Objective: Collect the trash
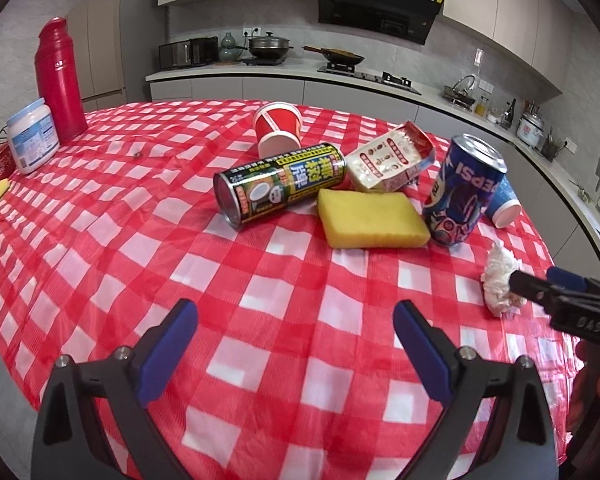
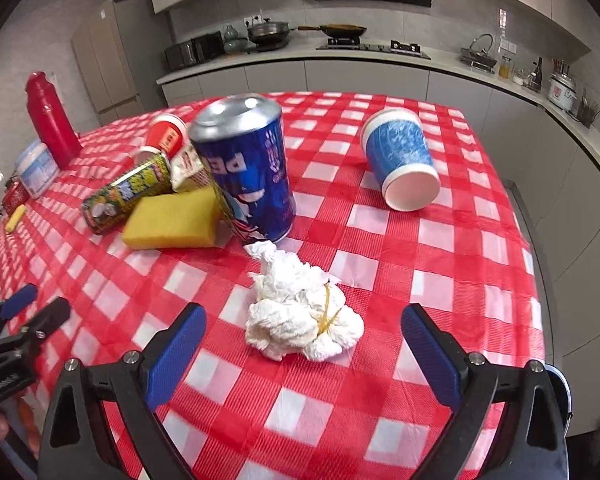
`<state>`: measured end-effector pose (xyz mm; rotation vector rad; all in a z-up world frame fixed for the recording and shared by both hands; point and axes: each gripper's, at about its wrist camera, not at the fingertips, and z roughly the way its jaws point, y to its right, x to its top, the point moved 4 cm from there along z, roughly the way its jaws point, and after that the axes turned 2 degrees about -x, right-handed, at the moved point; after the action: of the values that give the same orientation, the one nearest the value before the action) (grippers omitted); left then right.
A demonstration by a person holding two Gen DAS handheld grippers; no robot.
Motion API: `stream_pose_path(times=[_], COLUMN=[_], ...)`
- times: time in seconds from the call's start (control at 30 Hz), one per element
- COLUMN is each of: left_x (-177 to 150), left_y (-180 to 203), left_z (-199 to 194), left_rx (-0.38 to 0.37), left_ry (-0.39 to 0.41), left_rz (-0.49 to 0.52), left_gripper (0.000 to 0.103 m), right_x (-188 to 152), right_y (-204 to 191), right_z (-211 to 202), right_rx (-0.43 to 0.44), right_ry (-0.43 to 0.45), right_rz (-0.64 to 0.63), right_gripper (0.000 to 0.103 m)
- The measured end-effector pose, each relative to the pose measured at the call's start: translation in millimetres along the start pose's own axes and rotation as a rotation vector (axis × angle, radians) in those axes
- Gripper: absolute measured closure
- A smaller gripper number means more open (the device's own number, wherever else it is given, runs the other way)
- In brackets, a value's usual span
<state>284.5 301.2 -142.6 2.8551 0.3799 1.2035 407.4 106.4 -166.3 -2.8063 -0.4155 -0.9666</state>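
Big table under a red-and-white checked tablecloth (image 1: 260, 320), kitchen counter running behind it. Far left corner: tall red thermos (image 1: 58, 80) standing upright, with a white tub with a blue label (image 1: 32, 136) just beside it. Mid-table, a cluster of junk: green-and-black drink can (image 1: 280, 186) lying on its side, yellow sponge (image 1: 372, 220) flat and touching it at the front, crumpled snack bag (image 1: 392, 162) right behind the sponge, red paper cup (image 1: 278, 130) tipped over behind the can. Blue Pepsi can (image 2: 246, 168) standing upside down, leaning a bit, right next to the sponge's end. Blue paper cup (image 2: 400, 160) on its side, well apart from the Pepsi can, open mouth facing the camera. Closest in: wadded-up white tissue (image 2: 304, 312) with a yellowish streak on it, sitting on the cloth just in front of the Pepsi can. Right gripper (image 2: 302, 344) hanging right over that tissue, blue pads spread wide either side, not touching it, nothing grabbed. Left gripper (image 1: 296, 344) also gaping wide over bare cloth, short of the drink can, nothing between the pads.
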Motion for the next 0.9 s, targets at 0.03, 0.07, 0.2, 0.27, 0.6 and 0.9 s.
stream_pose_path(times=[0.03,0.07,0.2,0.27,0.6,0.9], left_x=[2.6,5.0,16.6,22.8,53.8,70.1], left_y=[-1.6,-3.2,-9.8,-13.0,-23.1,-16.1], left_z=[2.8,4.9,17.2,26.2,74.9,100.5], left_rx=[-0.001,-0.001,0.004,0.006,0.018,0.002], left_ry=[-0.001,0.000,0.009,0.005,-0.015,-0.045], left_rz=[0.003,0.007,0.031,0.041,0.107,0.168], left_gripper=[0.004,0.004,0.004,0.004,0.004,0.004], right_x=[0.4,0.8,1.2,1.0,14.9,26.5], right_y=[-0.5,-1.3,-4.2,-4.6,4.7,15.5], right_z=[4.6,9.9,28.3,34.3,39.9,48.0], right_rx=[-0.005,-0.013,-0.029,-0.033,-0.028,-0.036], right_ry=[-0.006,-0.014,-0.044,-0.058,-0.037,-0.040], right_rz=[0.000,-0.002,-0.013,-0.015,0.017,0.050], right_gripper=[0.006,0.007,0.017,0.026,0.046,0.045])
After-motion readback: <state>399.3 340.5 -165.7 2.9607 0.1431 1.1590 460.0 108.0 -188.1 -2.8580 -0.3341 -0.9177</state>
